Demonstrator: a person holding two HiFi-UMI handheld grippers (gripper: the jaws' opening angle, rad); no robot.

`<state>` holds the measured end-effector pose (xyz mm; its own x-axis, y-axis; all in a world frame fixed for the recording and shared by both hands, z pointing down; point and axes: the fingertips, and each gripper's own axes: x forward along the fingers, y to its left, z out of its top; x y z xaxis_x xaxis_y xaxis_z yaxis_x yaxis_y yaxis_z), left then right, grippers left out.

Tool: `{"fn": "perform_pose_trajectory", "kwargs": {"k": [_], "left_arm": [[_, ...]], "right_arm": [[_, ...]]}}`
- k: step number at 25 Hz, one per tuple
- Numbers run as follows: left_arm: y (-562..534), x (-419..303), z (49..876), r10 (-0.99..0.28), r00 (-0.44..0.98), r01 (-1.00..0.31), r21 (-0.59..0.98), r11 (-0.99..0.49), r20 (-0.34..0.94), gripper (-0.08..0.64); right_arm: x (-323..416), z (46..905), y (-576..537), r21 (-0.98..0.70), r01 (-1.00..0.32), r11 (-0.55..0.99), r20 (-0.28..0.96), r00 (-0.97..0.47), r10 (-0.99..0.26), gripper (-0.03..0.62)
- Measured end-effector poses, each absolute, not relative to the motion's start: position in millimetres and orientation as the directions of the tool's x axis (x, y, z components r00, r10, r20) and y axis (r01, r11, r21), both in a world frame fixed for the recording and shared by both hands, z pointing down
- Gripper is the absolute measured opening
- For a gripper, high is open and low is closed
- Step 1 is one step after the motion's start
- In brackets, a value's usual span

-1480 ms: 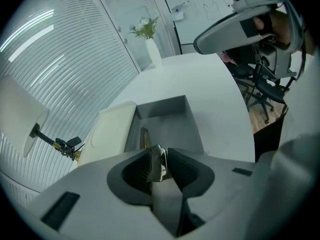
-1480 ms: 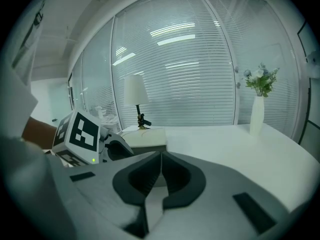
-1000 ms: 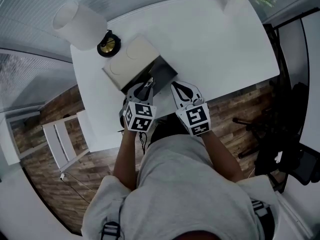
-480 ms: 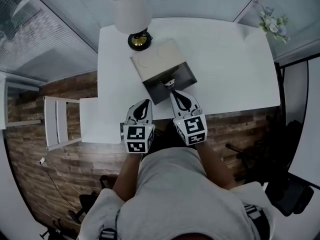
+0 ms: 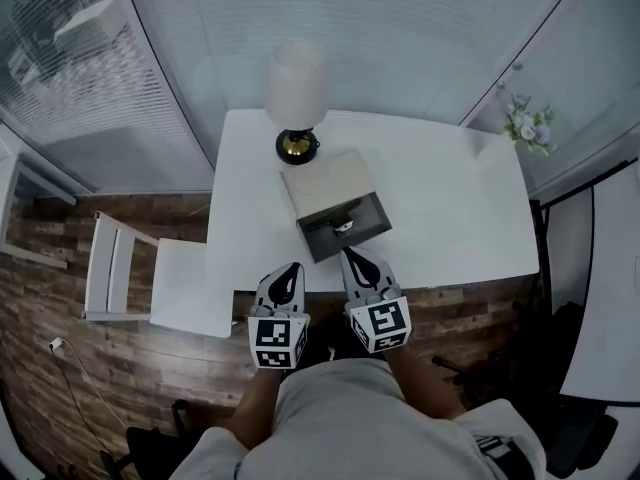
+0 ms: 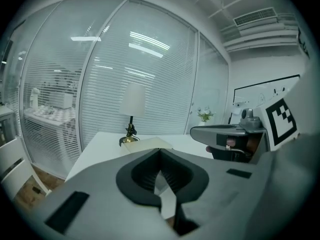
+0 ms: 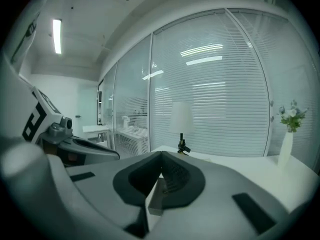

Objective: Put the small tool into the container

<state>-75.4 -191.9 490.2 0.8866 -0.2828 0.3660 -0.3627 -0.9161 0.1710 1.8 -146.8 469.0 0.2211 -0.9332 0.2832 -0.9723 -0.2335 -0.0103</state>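
A beige box (image 5: 328, 183) sits mid-table with its dark grey drawer, the container (image 5: 362, 236), pulled open toward me. A small pale tool (image 5: 343, 227) lies inside the drawer. My left gripper (image 5: 290, 268) hovers at the table's front edge, short of the drawer and to its left, shut with nothing in it. My right gripper (image 5: 350, 255) is just in front of the drawer's near side, also shut and holding nothing. In the left gripper view the jaws (image 6: 160, 151) meet at their tips, with the box top (image 6: 147, 144) beyond. In the right gripper view the jaws (image 7: 161, 156) are likewise together.
A white-shaded lamp (image 5: 297, 88) stands behind the box on the white table (image 5: 450, 198). A vase of flowers (image 5: 528, 128) is at the far right corner. A white chair (image 5: 115, 273) stands left of the table on the wooden floor. Glass walls with blinds lie beyond.
Both grippers have drawn back from the drawer to the table's front edge. The left gripper was at the drawer a second ago. The tool now lies in the drawer. The head view has pulled away.
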Motion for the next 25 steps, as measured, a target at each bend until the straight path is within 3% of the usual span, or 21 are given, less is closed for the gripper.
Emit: {"fn": "perform_pose_trajectory", "kwargs": {"k": [13,25], "left_arm": [[-179.6,-56.1,422.1,-0.435,0.875,-0.465,0.123,-0.877,0.211,0.023],[-143.1,-27.1,372.1,-0.509,0.853,-0.516,0.052,-0.855,0.115,0.023]], "right_arm": [[22.2,395.2,-131.2,0.045,-0.991,-0.129,0.141,0.134,-0.981,0.025],[61.7,356.9,-83.7,0.136,-0.980,-0.147,0.040,0.154,-0.987,0.025]]}}
